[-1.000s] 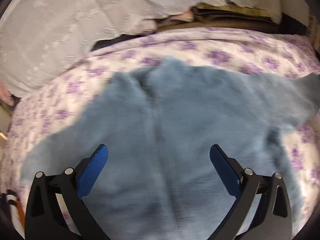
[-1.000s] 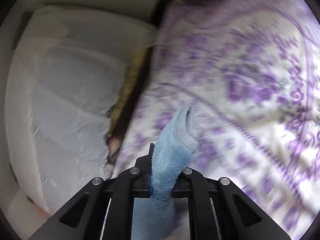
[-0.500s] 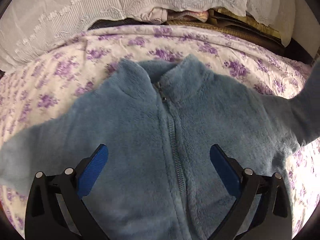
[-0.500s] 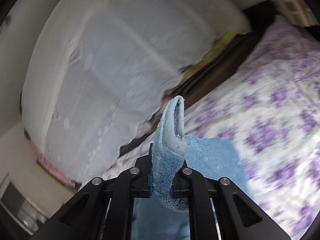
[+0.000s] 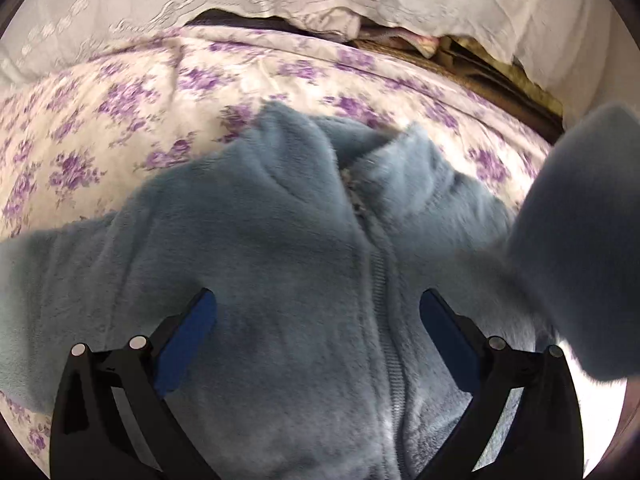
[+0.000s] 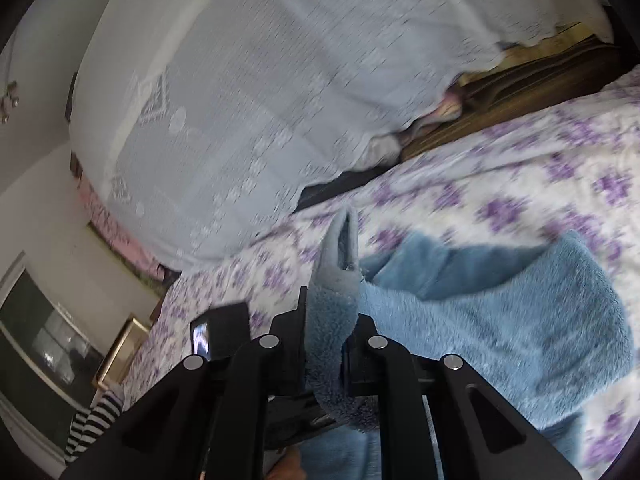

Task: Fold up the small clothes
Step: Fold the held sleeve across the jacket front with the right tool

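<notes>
A fluffy blue fleece jacket (image 5: 280, 280) lay front-up on the bed's purple-flowered bedspread (image 5: 120, 92), zip closed, collar standing. The left tool (image 5: 316, 316) hung wide open above its chest. The right tool (image 6: 326, 344) pinched one sleeve's cuff (image 6: 340, 248), lifted.

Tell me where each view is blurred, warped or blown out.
Left wrist: fisheye bends the bedspread; the raised sleeve at right is smeared, and there is a white blown-out patch under it. Right wrist: the white cloth and bedspread are streaked by motion, while the fleece in the right hand-held gripper stays sharp.
</notes>
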Available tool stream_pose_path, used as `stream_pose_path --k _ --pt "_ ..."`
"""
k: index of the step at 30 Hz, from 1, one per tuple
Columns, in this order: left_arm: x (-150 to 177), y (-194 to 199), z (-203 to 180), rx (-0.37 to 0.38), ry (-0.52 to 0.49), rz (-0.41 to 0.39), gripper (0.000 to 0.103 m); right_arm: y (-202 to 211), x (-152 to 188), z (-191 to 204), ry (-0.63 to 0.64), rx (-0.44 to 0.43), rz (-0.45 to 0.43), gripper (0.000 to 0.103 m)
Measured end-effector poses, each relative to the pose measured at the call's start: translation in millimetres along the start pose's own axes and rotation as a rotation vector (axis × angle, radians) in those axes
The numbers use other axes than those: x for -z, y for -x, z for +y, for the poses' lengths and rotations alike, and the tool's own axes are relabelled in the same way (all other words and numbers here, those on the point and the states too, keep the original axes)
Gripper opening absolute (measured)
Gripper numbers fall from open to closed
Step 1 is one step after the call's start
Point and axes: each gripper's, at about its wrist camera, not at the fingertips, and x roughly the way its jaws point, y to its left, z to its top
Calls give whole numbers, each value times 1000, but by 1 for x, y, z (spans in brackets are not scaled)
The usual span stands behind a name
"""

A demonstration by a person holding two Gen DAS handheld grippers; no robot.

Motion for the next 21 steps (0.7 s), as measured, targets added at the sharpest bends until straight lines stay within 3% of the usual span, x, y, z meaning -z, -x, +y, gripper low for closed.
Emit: stream_pose_path --k 4,8,14,16,18,21 --pt "-6 3 20 29 66 -4 99 -25 12 19 7 -10 40 14" --pt "-10 5 37 9 103 -10 99 -46 23 23 -6 -10 67 14" --pt "-11 4 52 -95 105 -21 99 -69 32 24 -45 -9 75 15" --pt "-13 3 54 -134 96 -28 99 -75 35 26 -32 -5 81 22" --pt "-12 5 58 -219 86 -45 99 -79 37 29 -8 -6 97 45" --pt "-13 10 70 -247 122 -60 99 -76 39 35 26 0 115 55"
